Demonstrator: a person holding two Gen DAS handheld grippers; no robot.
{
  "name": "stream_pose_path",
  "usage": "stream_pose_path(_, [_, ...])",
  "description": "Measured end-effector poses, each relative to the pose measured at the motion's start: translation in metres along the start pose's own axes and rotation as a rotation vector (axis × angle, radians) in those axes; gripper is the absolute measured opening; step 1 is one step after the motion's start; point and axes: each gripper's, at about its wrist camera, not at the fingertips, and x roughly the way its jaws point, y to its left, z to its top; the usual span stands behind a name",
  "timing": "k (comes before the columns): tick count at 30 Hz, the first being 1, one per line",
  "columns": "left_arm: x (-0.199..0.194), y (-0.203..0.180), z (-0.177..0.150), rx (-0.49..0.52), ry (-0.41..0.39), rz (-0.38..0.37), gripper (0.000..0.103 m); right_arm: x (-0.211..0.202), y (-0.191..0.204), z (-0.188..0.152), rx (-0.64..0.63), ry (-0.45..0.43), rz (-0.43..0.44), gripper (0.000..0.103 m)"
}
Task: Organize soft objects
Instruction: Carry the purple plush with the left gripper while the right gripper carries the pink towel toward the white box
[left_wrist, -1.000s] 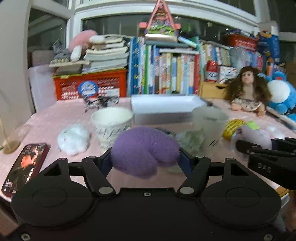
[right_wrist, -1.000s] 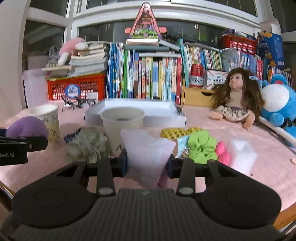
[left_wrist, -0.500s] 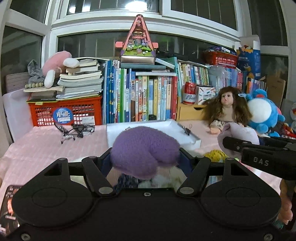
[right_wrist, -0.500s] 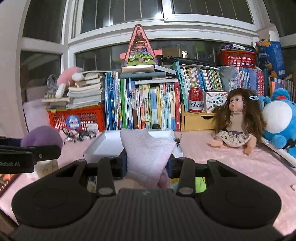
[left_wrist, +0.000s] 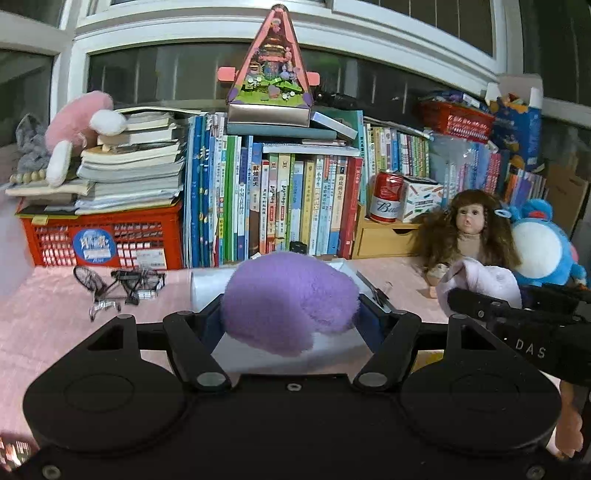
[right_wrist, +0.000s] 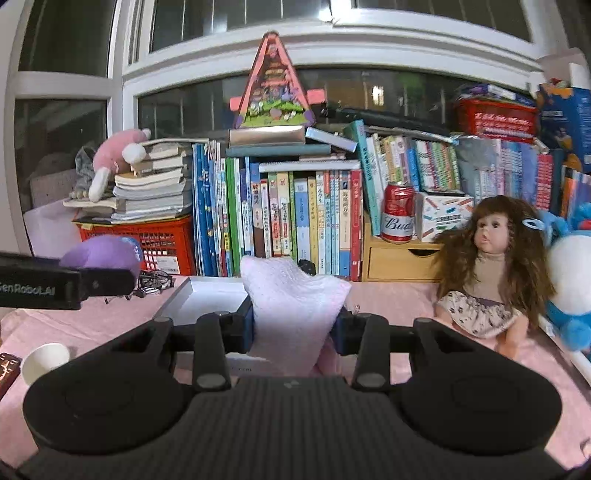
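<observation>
The left gripper (left_wrist: 290, 314) is pinching a purple plush ball (left_wrist: 291, 301), its two fingers pressing into the fluff from either side. The ball is sitting at the centre of the left wrist view, held up above the pink tablecloth (left_wrist: 48, 317) and in front of a white open box (left_wrist: 332, 341), whose floor is showing under it at 6 o'clock. From the right wrist view the same ball (right_wrist: 101, 253) is appearing at 9 o'clock, beside the left gripper's black finger (right_wrist: 55, 286).

The right gripper (right_wrist: 293, 325) is clamping a pale pink fluffy cloth (right_wrist: 291, 310); its fingers are drawn in close and squeezing the folded fabric, which is fanning out above the grip. The cloth is hanging over the near right corner of the white open box (right_wrist: 207, 299). In the left wrist view this cloth (left_wrist: 480, 282) is showing at 3 o'clock, on the tip of the right gripper.

A brown-haired doll (right_wrist: 491, 273) is sitting on the tablecloth at 3 o'clock of the right wrist view, with a blue and white plush toy (right_wrist: 570, 280) just beside it at the edge. A row of upright books (right_wrist: 288, 221) is standing at 12 o'clock behind the box, topped by a triangular pink toy house (right_wrist: 275, 90). A red beer can (right_wrist: 398, 214) is resting on a small wooden drawer unit (right_wrist: 399, 260) at 2 o'clock. A red plastic crate (left_wrist: 103, 236) carrying stacked books is sitting at 10 o'clock of the left wrist view, and a white paper cup (right_wrist: 44, 362) is lying at 8 o'clock of the right wrist view.
</observation>
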Motion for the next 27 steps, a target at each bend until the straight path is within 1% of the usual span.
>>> stream_pose_path(2, [0.017,-0.001,0.010,-0.003,0.025,0.004,0.069,0.015,-0.002,0.008,0.000,0.033,0.015,0.044])
stream_pose_path(5, [0.047,0.000,0.022,-0.031,0.096,-0.004,0.069,0.040,-0.005,0.017,-0.007,0.080,0.015,0.044])
stream_pose_path(9, [0.089,0.007,0.029,-0.054,0.193,0.019,0.069,0.079,-0.013,0.020,0.026,0.173,0.014,0.044])
stream_pose_path(12, [0.118,0.014,0.025,-0.070,0.256,0.027,0.069,0.108,-0.020,0.019,0.044,0.234,0.007,0.044])
stream_pose_path(16, [0.150,0.019,0.019,-0.086,0.328,0.063,0.069,0.143,-0.028,0.017,0.084,0.312,0.009,0.044])
stream_pose_path(20, [0.174,0.019,0.009,-0.078,0.366,0.095,0.069,0.168,-0.028,0.012,0.079,0.350,0.006,0.044])
stream_pose_path(27, [0.201,0.016,-0.006,-0.069,0.432,0.107,0.069,0.195,-0.023,-0.005,0.056,0.435,-0.001,0.045])
